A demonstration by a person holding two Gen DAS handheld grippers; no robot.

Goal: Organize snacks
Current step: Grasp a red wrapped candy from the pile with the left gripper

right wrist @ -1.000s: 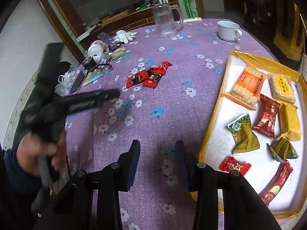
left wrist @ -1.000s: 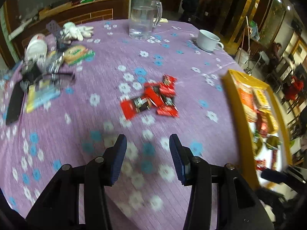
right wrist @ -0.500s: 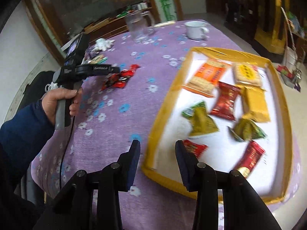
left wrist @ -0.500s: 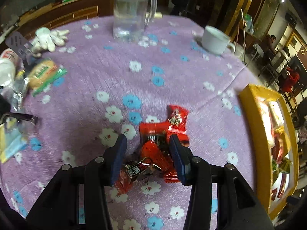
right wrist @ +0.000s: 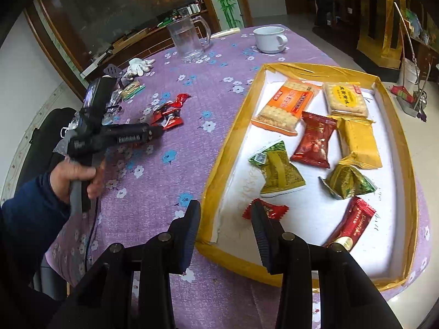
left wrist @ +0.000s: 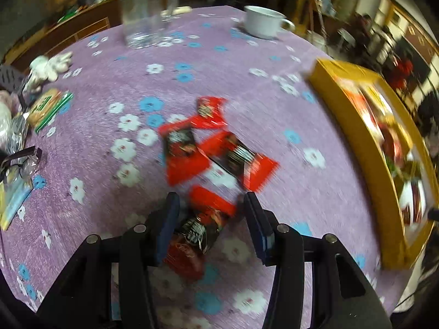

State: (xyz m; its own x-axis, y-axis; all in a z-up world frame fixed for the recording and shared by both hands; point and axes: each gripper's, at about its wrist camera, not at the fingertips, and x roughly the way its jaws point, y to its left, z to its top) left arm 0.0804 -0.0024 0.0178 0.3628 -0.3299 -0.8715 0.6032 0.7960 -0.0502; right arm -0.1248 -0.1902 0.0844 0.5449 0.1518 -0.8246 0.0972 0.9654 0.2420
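Purple flowered cloth (left wrist: 247, 87) covers the table, with the yellow tray (right wrist: 233, 142) of sorted snacks on its right side and a loose heap of red packets (left wrist: 208, 148) left of it. The left gripper (left wrist: 211, 216) stands over the nearest packet (left wrist: 197, 227), its jaws opening, one on each side, not yet pressing as far as the blur allows. That packet's long axis runs nearly along the fingers, slanting up to the right, so closing would pinch its short width. The right gripper (right wrist: 226, 219) hangs empty and slack over the tray's near corner, well apart from the heap; the left hand (right wrist: 76, 175) is plainly nearer.
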